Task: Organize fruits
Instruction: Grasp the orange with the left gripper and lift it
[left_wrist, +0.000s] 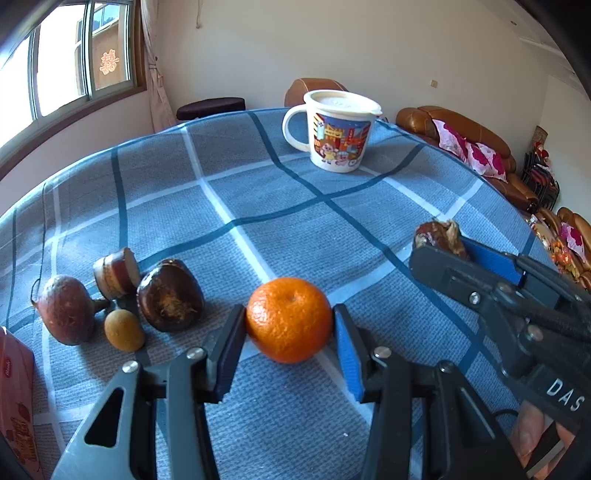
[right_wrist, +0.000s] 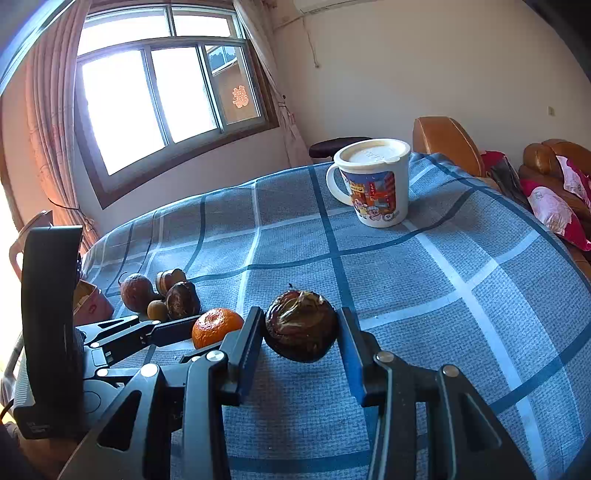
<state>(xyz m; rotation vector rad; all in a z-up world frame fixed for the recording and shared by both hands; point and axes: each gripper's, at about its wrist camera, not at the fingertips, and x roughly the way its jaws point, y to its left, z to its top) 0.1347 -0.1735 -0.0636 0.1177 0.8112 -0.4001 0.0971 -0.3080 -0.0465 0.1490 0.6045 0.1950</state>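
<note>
An orange mandarin (left_wrist: 290, 319) rests on the blue checked tablecloth (left_wrist: 258, 206), and my left gripper (left_wrist: 289, 314) is shut on it, a blue pad pressed against each side. My right gripper (right_wrist: 300, 319) is shut on a dark brown wrinkled fruit (right_wrist: 301, 325), to the right of the mandarin (right_wrist: 216, 326). In the left wrist view that same fruit (left_wrist: 439, 236) shows at the tip of the right gripper's fingers (left_wrist: 491, 258). To the left of the mandarin lies a cluster: a reddish-brown fruit (left_wrist: 66, 310), a cut brown piece (left_wrist: 116, 273), a second dark brown fruit (left_wrist: 170, 295) and a small tan round fruit (left_wrist: 123, 330).
A lidded cartoon mug (left_wrist: 338, 133) stands at the far side of the table. A red printed box (left_wrist: 14, 398) sits at the near left edge. Brown sofas with pink cushions (left_wrist: 469, 147) lie beyond the table's right edge, and a window (right_wrist: 159, 99) is on the left wall.
</note>
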